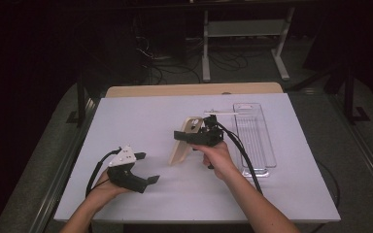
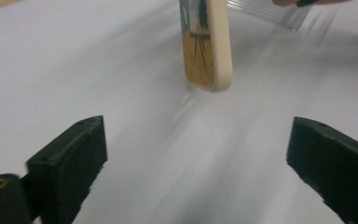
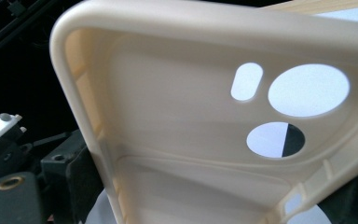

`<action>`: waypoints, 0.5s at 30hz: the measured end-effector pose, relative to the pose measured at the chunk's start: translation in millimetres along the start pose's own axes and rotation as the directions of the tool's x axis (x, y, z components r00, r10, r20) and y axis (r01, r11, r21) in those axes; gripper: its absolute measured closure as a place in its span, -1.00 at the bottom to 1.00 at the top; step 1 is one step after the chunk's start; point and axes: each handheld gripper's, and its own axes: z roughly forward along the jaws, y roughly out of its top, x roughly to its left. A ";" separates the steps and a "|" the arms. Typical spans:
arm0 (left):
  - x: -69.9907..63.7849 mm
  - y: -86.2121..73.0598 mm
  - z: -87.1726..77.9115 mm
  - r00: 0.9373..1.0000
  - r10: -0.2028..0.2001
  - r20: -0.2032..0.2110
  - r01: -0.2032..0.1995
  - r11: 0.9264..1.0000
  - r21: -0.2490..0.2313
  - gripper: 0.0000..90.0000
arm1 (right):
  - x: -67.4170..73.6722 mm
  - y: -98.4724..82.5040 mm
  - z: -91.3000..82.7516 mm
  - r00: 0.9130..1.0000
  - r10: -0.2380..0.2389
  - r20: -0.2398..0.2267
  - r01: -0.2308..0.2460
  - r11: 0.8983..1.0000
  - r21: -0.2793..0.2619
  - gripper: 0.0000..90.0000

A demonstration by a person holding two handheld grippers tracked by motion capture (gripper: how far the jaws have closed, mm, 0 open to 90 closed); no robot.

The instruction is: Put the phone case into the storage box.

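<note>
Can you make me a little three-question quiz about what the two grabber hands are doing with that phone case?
1. True or false: the left gripper is clamped on the phone case.
2. Which gripper holds the phone case? A) left B) right C) both
3. Fill in: beside the right gripper, toward the table's right edge, lies a clear plastic ____.

Key:
1. False. Its jaws stand wide apart with nothing between them, off to the case's left.
2. B. The right gripper's jaws close on the case's upper part, and its lower end rests on the white table.
3. Tray.
</note>
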 end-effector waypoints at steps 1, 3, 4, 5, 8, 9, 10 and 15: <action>0.9 -1.8 -1.2 1.000 0.001 -0.003 -0.001 1.000 0.000 -0.94 | 0.0 0.1 -0.2 1.000 -0.001 0.002 0.001 1.000 0.001 -0.79; 3.2 -5.5 -3.3 1.000 -0.005 -0.003 0.005 1.000 0.001 -0.99 | 0.5 0.5 -0.7 1.000 0.000 0.002 0.000 1.000 0.000 -0.79; 4.0 -6.8 -4.4 1.000 -0.003 -0.006 0.003 1.000 0.001 -1.00 | 0.6 0.7 -1.0 1.000 0.000 0.003 0.000 1.000 0.000 -0.79; 4.4 -8.0 -5.5 1.000 -0.007 -0.004 0.007 1.000 0.004 -1.00 | 0.8 0.8 -1.2 1.000 -0.001 0.005 0.001 1.000 -0.001 -0.79; 5.1 -11.7 -6.8 1.000 0.004 -0.013 -0.004 1.000 -0.001 -1.00 | 0.3 1.4 -1.6 1.000 -0.019 0.015 0.019 1.000 -0.006 -0.79; 5.5 -12.4 -6.5 1.000 0.007 -0.017 -0.007 1.000 -0.003 -1.00 | 0.7 1.5 -2.2 1.000 -0.013 0.017 0.013 1.000 0.000 -0.79; 6.2 -12.7 -6.4 1.000 0.009 -0.020 -0.009 1.000 0.004 -1.00 | 0.2 1.7 -2.4 1.000 -0.021 0.019 0.021 1.000 0.000 -0.79; 8.8 -13.7 -7.5 1.000 0.005 -0.028 -0.005 1.000 0.016 -1.00 | 0.8 4.4 -6.3 0.999 -0.014 0.031 0.014 1.000 -0.003 -0.79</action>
